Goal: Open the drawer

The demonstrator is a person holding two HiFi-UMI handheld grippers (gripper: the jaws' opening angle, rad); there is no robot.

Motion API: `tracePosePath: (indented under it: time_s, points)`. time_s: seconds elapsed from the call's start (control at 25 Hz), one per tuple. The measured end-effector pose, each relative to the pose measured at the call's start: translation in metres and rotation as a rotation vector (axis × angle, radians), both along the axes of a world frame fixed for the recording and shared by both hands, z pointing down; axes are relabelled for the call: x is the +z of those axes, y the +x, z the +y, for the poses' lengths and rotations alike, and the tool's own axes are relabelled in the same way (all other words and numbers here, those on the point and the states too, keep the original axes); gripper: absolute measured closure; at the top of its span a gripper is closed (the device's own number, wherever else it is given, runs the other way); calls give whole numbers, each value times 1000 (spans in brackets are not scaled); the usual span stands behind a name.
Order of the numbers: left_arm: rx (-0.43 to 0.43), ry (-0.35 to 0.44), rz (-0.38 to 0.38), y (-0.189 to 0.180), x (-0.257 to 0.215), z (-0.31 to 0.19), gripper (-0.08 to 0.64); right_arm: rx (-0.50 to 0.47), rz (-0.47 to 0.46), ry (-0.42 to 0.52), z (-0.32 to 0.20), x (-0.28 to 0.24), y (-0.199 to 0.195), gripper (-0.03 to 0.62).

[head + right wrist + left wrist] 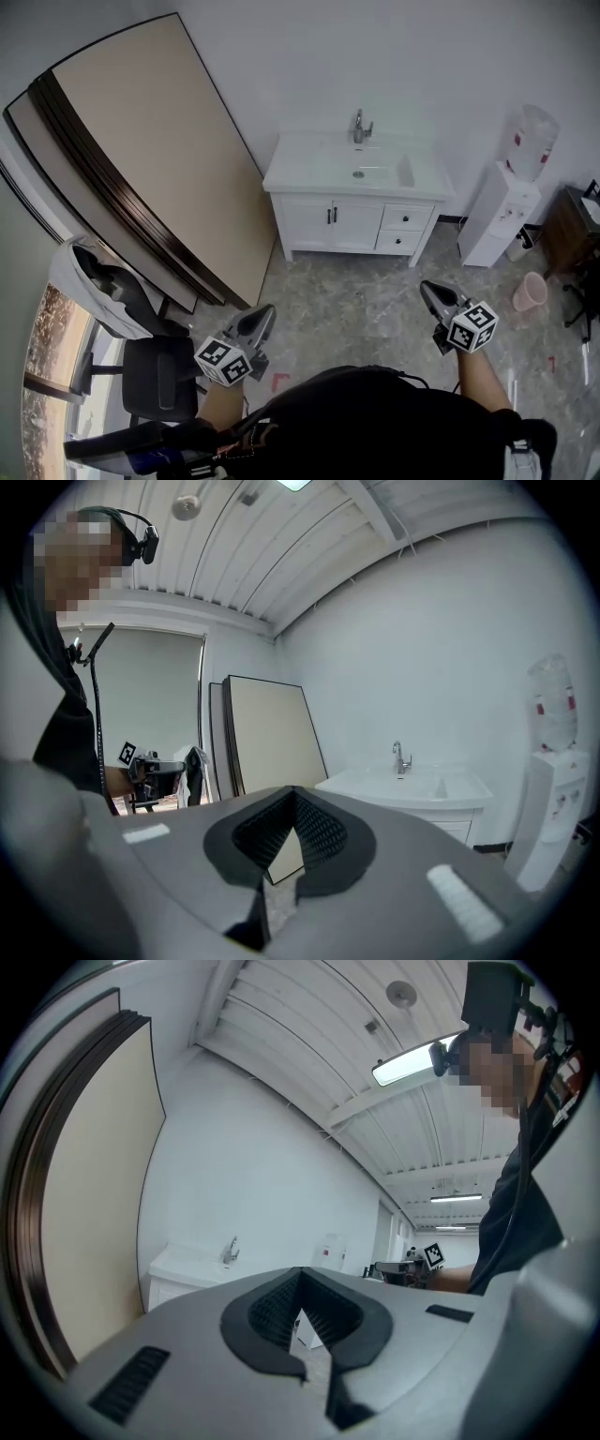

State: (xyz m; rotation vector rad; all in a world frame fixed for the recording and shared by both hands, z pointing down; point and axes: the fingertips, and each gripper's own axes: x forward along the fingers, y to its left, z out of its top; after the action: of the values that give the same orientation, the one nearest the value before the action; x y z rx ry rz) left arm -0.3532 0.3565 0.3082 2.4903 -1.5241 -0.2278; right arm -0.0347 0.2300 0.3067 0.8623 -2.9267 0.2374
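Observation:
A white vanity cabinet [356,211] with a sink and tap stands against the far wall. Its two small drawers, the upper drawer [406,217] and the lower drawer [399,241], sit at its right side and are closed. Both grippers are held out over the floor, well short of the cabinet and pointing toward it. My left gripper [267,310] is shut with nothing between its fingers, as the left gripper view [300,1274] shows. My right gripper [424,287] is likewise shut and empty [293,794]. The vanity also shows in the gripper views [187,1269] [412,787].
Large beige boards [159,159] lean on the left wall. A white water dispenser [502,211] stands right of the vanity, with a pink bin [530,291] and a dark cabinet [572,225] further right. A black office chair [155,375] draped with clothes is at lower left.

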Motion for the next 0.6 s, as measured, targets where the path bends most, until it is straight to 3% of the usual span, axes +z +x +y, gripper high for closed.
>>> tracePosePath:
  time_s: [0.28,0.6]
  points:
    - [-53,17,-9,63,-16,-64,566,-88,-16,32,-83,-18,41,592]
    - [-32,-3,-21,139,-16,-136,566,-83,-29,10,-153,-4,111,592]
